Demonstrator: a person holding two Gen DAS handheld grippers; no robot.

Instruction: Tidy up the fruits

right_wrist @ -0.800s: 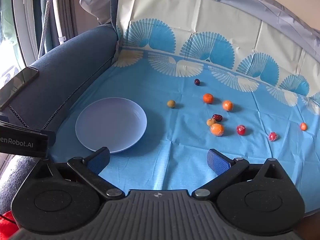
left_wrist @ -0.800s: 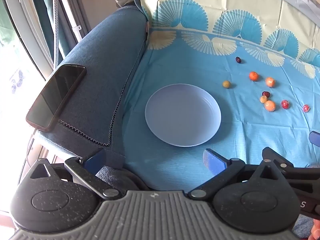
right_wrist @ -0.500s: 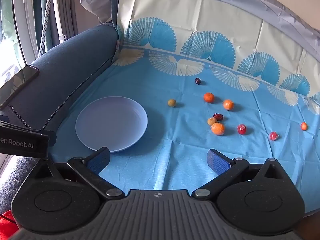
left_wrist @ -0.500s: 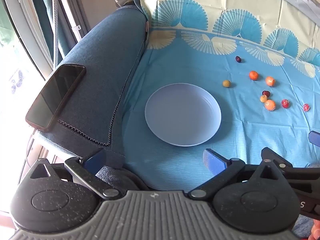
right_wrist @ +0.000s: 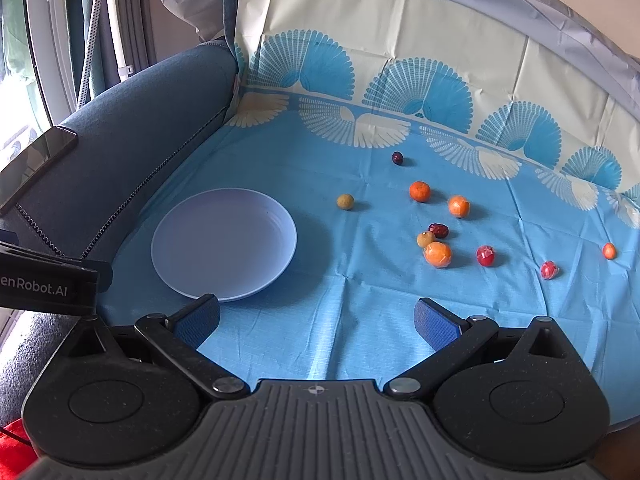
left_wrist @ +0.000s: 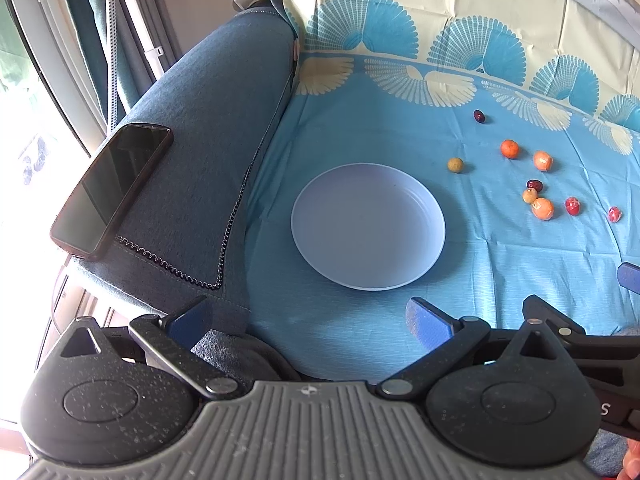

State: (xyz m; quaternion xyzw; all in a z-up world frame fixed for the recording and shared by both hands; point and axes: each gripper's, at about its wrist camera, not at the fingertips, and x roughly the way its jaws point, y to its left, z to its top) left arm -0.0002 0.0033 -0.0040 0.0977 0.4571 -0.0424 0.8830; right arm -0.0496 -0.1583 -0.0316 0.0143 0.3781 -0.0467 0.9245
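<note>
Left wrist view: left hand-held gripper (left_wrist: 308, 316) spread wide, nothing between the blue pads, hovering over the near edge of the blue patterned cloth (left_wrist: 360, 128) spread on the sofa seat. Pale plate (left_wrist: 368, 226) bare, lying on the cloth just beside the sofa armrest (left_wrist: 200, 120). Black phone (left_wrist: 112, 188) flat on the armrest top, well apart from the plate. Fruits scattered to the right of the plate: tan round fruit (left_wrist: 455, 165) nearest it, dark red fruit (left_wrist: 479, 116) toward the far edge, two oranges (left_wrist: 509, 149) side by side past the tan one, a tight cluster (left_wrist: 536, 198) of small fruits nearer the cloth's right side, two red fruits beyond. Right wrist view: right hand-held gripper (right_wrist: 318, 322) likewise wide apart and holding nothing, low over the near edge of the cloth (right_wrist: 360, 320). Plate (right_wrist: 224, 244) at left, close to the armrest (right_wrist: 132, 148); phone (right_wrist: 36, 160) seen edge-on at the far left. Tan fruit (right_wrist: 345, 201) between plate and oranges (right_wrist: 419, 191); dark red fruit (right_wrist: 397, 158) farthest back; cluster (right_wrist: 436, 246) mid-cloth; small orange fruit (right_wrist: 609, 251) alone near the right edge.
</note>
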